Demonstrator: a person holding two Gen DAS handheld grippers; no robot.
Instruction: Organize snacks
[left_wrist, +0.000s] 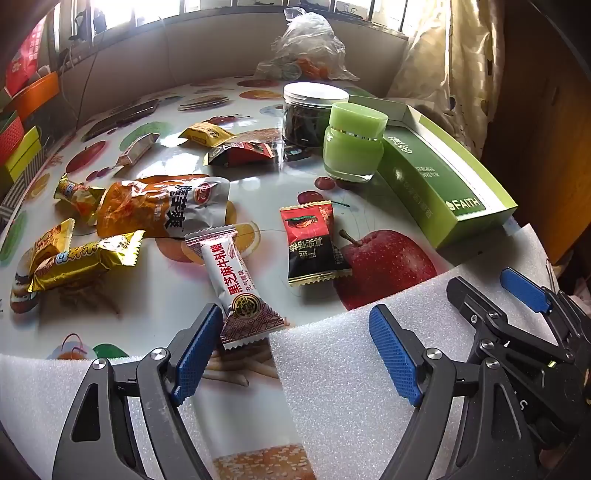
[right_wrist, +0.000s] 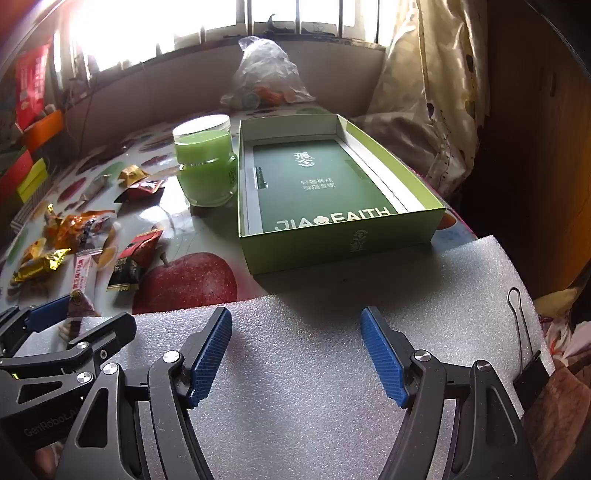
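Note:
Wrapped snacks lie scattered on the fruit-print tablecloth: a white and pink nougat bar (left_wrist: 240, 284), a red and black packet (left_wrist: 314, 247), a big orange pouch (left_wrist: 162, 206) and gold bars (left_wrist: 85, 258). My left gripper (left_wrist: 295, 314) hangs open just short of the nougat bar, its left pad beside the bar's near end, nothing between the fingers. An open green box (right_wrist: 332, 247) stands to the right, with only a dark green printed panel inside. My right gripper (right_wrist: 295, 314) is open and empty over white foam (right_wrist: 295, 387), in front of the box.
A green jar (right_wrist: 207, 166) and a clear jar with a white lid (left_wrist: 310, 114) stand left of the box. More packets (left_wrist: 240, 153) lie further back. A plastic bag (left_wrist: 306, 48) sits by the wall. A binder clip (right_wrist: 528, 365) holds the foam edge.

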